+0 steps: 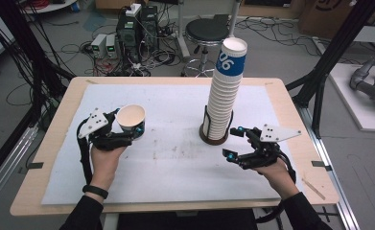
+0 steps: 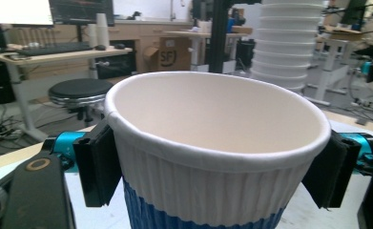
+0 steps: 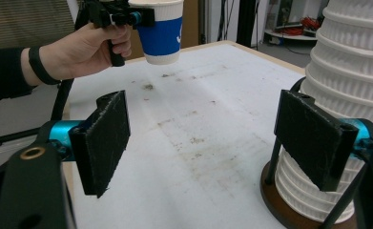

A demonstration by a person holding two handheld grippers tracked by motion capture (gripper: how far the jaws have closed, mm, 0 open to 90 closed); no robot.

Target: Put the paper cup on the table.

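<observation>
My left gripper is shut on a white paper cup with a blue band, held upright above the left part of the white mat. In the left gripper view the cup sits between both black pads. The right gripper view shows the same cup lifted off the mat in the far hand. A tall stack of white cups stands in a dark round holder at mid-table. My right gripper is open just right of that holder, nothing between its pads, stack beside it.
A white mat with faint stains covers the wooden table. Beyond the far edge are a black stool, computer boxes and cables on the floor. Black frame posts rise at the right.
</observation>
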